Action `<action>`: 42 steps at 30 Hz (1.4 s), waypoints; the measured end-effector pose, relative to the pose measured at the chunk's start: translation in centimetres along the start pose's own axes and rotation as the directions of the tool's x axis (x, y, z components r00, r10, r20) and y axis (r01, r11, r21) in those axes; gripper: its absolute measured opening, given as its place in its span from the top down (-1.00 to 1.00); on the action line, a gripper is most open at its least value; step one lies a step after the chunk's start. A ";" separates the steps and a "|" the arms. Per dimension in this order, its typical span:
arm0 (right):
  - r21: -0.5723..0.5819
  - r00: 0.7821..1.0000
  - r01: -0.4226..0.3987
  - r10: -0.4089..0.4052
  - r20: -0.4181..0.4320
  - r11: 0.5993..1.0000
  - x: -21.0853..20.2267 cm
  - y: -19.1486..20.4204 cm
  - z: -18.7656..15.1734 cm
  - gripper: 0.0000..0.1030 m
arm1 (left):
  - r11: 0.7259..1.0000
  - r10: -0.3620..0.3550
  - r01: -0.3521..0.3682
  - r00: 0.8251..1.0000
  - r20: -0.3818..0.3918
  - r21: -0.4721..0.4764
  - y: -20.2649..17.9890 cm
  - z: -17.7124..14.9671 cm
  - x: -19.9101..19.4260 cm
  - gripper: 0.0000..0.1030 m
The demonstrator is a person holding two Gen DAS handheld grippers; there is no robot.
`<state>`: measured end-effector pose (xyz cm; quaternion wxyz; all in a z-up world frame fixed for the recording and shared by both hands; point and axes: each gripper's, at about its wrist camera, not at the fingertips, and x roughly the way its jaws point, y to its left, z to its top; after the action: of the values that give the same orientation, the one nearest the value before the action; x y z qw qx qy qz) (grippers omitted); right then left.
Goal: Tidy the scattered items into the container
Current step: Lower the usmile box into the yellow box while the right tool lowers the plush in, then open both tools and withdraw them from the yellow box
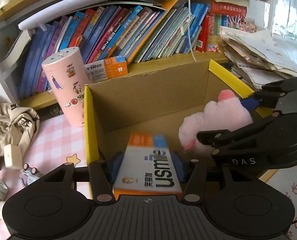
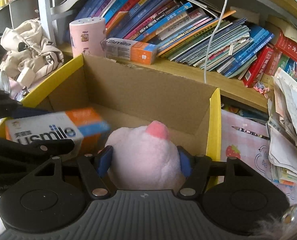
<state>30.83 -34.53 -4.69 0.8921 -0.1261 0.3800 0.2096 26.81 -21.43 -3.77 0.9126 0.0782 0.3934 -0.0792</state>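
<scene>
Left tool (image 1: 147, 166) grips the toothpaste box (image 1: 148, 164), right tool (image 2: 145, 161) the pink plush (image 2: 146, 156), both over the cardboard box (image 1: 148, 92).

Box (image 1: 148, 92): open cardboard, brown inside, yellow rim edges, upright on the pink checked worktop against the bookshelf.

Toothpaste carton (image 1: 148, 164): white, orange and blue, "usmile" print, held lengthwise between the left claw's blue pads, over the box's near edge, far end pointing into the box.

Plush (image 2: 146, 156): pale pink, fluffy, darker pink nub on top, pinched between the right claw's pads, inside the box's right half, just beside the carton.
</scene>
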 end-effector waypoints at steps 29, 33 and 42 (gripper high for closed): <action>0.135 0.983 -0.053 0.028 0.180 0.989 -7.9 0.3 -1.8 -0.49 | 0.995 0.047 -0.027 0.978 0.201 -0.100 0.4 -2.6 -8.7 -0.38; 0.168 0.969 -0.073 0.030 0.247 0.983 -10.4 0.7 -2.6 -0.55 | 0.990 0.044 -0.010 0.971 0.235 -0.141 0.9 -4.0 -10.3 -0.48; 0.200 0.960 -0.029 -0.029 0.278 0.979 -13.5 2.9 -4.4 -0.58 | 0.986 0.032 0.013 0.964 0.263 -0.168 2.2 -7.3 -13.1 -0.57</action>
<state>18.31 -37.46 1.95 0.9450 -0.0038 0.2693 0.1854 13.22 -16.69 1.07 0.9606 -0.0085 0.2730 -0.0508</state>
